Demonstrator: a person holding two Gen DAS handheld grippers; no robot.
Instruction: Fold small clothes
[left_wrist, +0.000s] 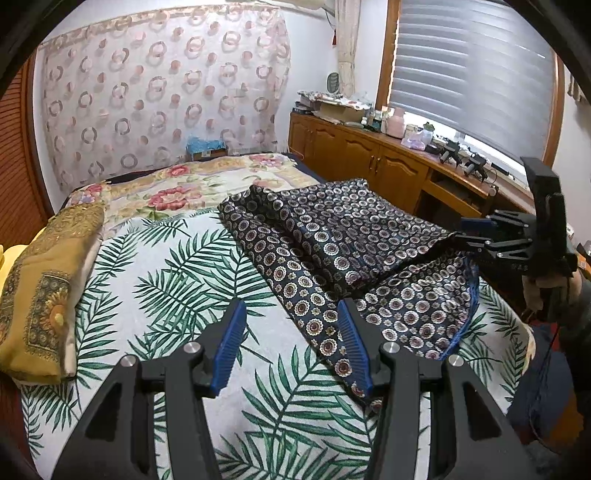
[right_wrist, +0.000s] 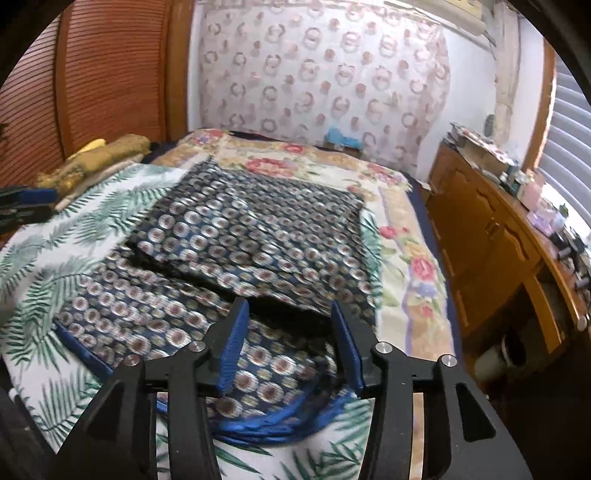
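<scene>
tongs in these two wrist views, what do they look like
Both the left tongs and the right tongs have matte black angular arms with triangular cut-outs, round silver pivot pins, and blue ribbed pads on the inner faces of the fingers. No cables or markings show.

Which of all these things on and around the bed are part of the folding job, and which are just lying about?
Part of the job:
- dark patterned garment, partly folded on the bed
- left gripper, open
- right gripper, open over the garment's blue-trimmed edge

Just lying about:
- palm-leaf bed cover
- floral blanket
- yellow cushion
- wooden cabinet with clutter on top
- window blind
</scene>
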